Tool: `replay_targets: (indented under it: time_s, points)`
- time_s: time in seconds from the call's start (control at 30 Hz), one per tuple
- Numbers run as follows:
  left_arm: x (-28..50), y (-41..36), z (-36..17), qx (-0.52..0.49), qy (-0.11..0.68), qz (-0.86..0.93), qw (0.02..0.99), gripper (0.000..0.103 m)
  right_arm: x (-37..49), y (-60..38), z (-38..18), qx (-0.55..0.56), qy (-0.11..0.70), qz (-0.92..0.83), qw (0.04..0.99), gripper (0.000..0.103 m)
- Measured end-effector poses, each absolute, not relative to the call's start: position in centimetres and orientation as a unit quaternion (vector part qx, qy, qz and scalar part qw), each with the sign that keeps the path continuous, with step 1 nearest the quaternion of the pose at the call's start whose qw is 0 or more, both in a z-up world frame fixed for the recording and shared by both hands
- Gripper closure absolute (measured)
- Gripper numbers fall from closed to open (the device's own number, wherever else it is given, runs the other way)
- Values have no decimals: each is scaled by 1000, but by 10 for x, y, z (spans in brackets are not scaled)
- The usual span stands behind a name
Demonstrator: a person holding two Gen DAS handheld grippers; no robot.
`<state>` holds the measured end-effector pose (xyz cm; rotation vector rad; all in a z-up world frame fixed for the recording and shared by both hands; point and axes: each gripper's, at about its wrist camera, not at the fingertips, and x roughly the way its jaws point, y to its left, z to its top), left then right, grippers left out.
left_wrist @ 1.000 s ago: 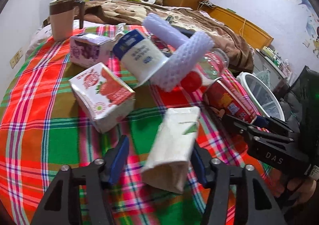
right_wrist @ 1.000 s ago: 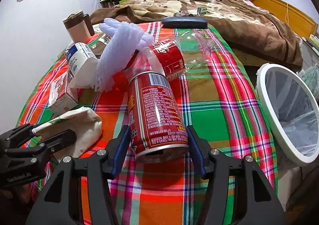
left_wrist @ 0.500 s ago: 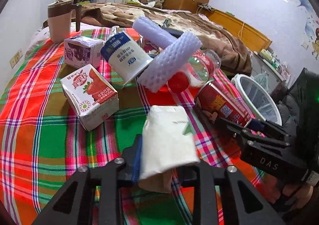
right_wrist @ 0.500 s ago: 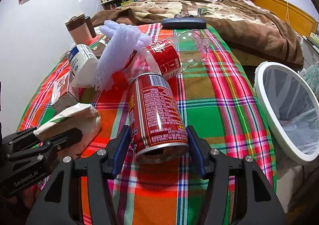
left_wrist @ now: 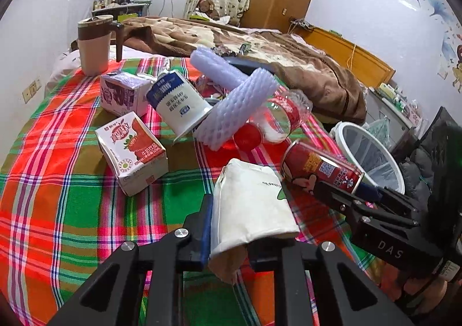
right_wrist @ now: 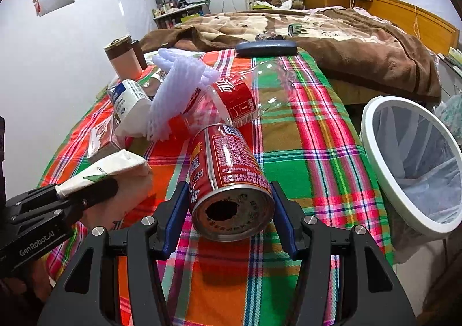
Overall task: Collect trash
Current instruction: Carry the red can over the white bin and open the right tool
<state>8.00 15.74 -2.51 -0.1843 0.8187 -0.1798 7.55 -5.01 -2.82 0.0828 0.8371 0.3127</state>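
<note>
My left gripper (left_wrist: pixel 231 239) is shut on the near end of a white paper bag (left_wrist: pixel 251 204), which sticks out forward over the plaid tablecloth. In the right wrist view the same bag (right_wrist: pixel 115 170) shows at the left, pinched by the left gripper (right_wrist: pixel 86 196). The blue pads of my right gripper (right_wrist: pixel 231 210) press on both sides of a red can (right_wrist: pixel 225 164), whose open end faces the camera. The left wrist view shows this can (left_wrist: pixel 317 164) at the right, with the right gripper (left_wrist: pixel 346 190) on its end.
A white-rimmed bin (right_wrist: pixel 372 146) stands off the table's right edge. Further back lie a strawberry carton (left_wrist: pixel 130 149), a blue-and-white carton (left_wrist: pixel 179 106), a purple carton (left_wrist: pixel 121 94), foam netting (left_wrist: pixel 239 112) and a clear bottle (left_wrist: pixel 280 118). A mug (left_wrist: pixel 93 48) stands far left.
My left gripper closed from wide open onto the paper bag and raised it a little. The right gripper stays on the can, whose near end has tipped up toward the camera.
</note>
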Motion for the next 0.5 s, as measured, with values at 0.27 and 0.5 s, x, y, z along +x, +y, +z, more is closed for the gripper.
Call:
replay_targets:
  time_s: [0.27, 0.5]
  points:
    - [80, 147, -12, -86, 384, -90, 915, 83, 70, -65, -21, 59, 381, 159, 909, 47]
    - [82, 133, -9, -87, 381, -97, 915, 83, 65, -82, -13, 81, 350, 166, 918, 48]
